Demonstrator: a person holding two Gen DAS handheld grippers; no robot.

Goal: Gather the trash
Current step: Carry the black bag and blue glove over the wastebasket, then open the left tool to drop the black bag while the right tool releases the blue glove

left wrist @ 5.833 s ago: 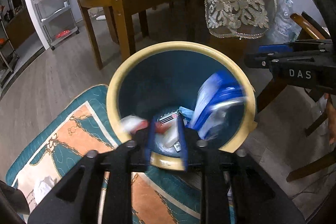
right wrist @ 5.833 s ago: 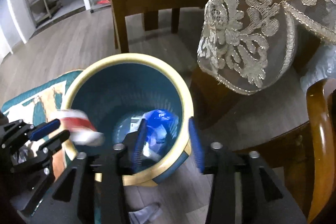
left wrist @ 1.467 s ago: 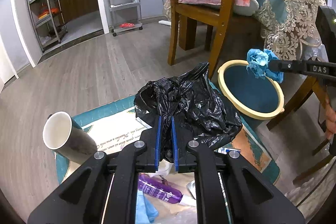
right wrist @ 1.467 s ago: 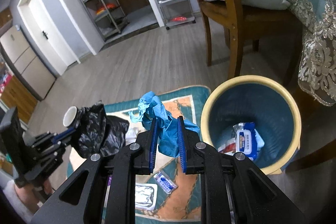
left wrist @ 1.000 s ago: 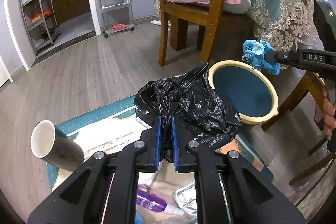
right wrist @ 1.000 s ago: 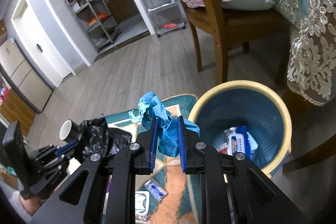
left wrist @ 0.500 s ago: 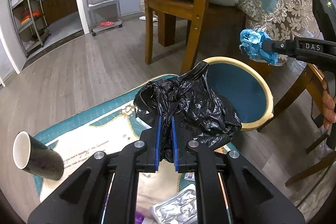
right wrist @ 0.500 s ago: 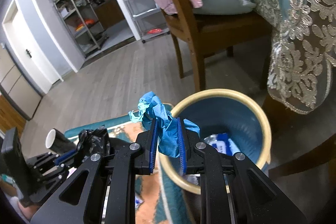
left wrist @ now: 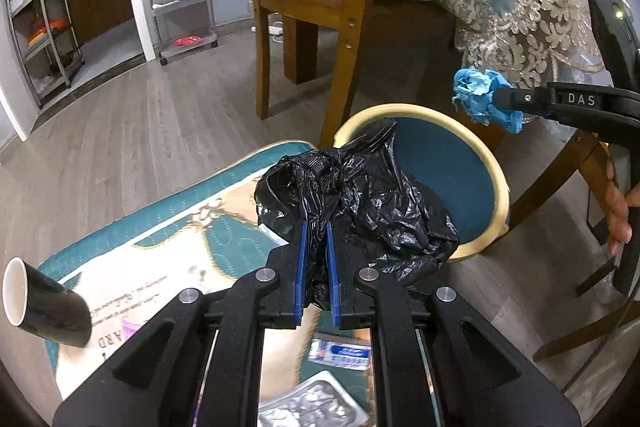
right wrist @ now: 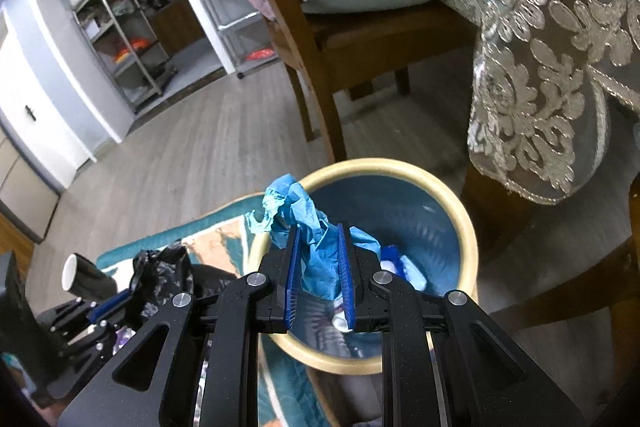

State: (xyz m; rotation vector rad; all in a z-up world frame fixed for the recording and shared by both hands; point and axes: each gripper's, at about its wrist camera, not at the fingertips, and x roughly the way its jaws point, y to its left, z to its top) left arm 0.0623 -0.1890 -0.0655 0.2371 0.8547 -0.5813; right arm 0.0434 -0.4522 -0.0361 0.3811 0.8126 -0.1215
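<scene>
My left gripper is shut on a crumpled black plastic bag, held in the air just left of the blue bin with a cream rim. My right gripper is shut on a crumpled blue tissue and holds it above the bin's near left rim. The blue tissue also shows in the left wrist view, above the bin's far right rim. Blue and white wrappers lie inside the bin.
A black cup lies on its side on the teal and orange rug. A small blue packet and a foil blister pack lie on the rug. A wooden chair and a lace tablecloth stand behind the bin.
Both grippers have moved toward the bin. The blue tissue is now over the bin's rim and the black bag is closer to the bin. Both stay shut on their loads.
</scene>
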